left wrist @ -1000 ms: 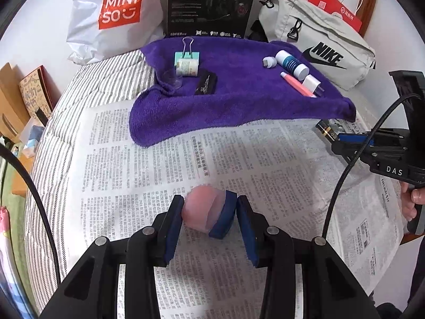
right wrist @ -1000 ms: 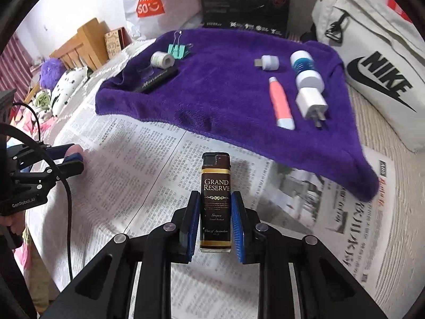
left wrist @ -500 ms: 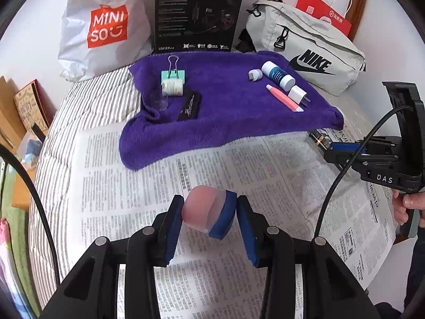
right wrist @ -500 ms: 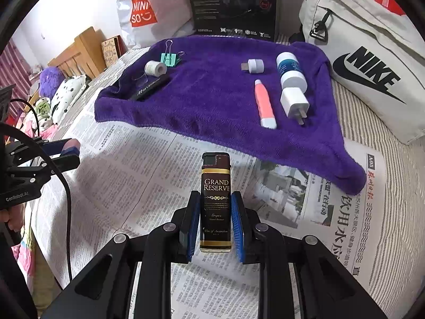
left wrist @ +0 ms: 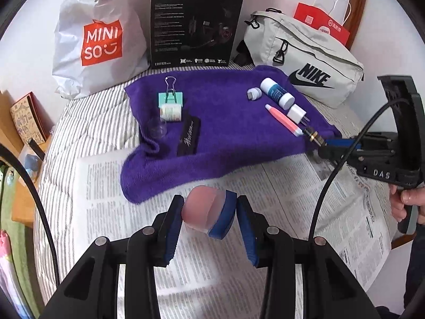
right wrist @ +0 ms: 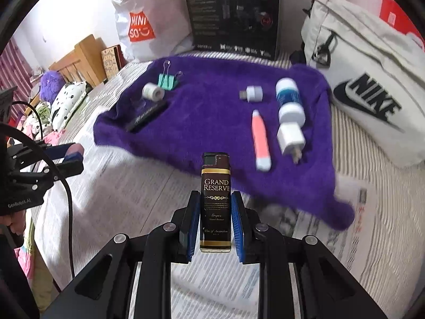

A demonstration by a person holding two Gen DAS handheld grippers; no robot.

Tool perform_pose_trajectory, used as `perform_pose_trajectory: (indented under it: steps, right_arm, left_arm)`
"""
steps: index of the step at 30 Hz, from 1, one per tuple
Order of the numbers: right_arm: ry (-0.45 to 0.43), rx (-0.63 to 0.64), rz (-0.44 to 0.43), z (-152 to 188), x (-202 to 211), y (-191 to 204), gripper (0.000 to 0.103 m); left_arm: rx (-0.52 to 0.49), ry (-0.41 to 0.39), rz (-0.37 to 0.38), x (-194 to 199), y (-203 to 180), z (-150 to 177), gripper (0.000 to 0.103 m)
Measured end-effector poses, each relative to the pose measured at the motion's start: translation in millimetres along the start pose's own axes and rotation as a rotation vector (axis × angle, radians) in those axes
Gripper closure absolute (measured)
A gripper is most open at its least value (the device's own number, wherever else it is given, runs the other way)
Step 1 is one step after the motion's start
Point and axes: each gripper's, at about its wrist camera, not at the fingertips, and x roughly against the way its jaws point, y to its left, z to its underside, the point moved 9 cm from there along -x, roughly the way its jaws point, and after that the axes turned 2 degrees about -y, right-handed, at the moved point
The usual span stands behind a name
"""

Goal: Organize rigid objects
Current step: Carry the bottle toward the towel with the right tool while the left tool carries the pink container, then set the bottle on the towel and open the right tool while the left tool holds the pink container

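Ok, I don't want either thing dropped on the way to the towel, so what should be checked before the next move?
1. Left hand-held gripper shut on the pink and blue eraser: ok.
2. Eraser sits square in the pads: not ok, it sits skewed.
3. Right hand-held gripper shut on the lighter: ok, upright between the pads.
4. Free spot on the purple towel: ok, the middle is bare.
5. Clear of the pink pen and charger plug: ok, both lie ahead of the lighter.
6. Newspaper lies flat: cannot tell.
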Motion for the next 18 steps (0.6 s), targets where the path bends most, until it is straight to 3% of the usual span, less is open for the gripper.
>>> perform_pose_trajectory:
  steps: [6,18]
  right_arm:
    - [-0.025,0.005,0.009,-33.1,-4.6,-8.7,0.08]
    - [0.022,0.008,0.013,-63.9,-50.2,-17.7,0.08]
  left_arm:
    - [-0.014,-0.011,-0.011,-3.1,4.5,-18.8,0.064]
    - [-0.01,-0.023,-0.002,-14.6,17.7,-41.8,0.064]
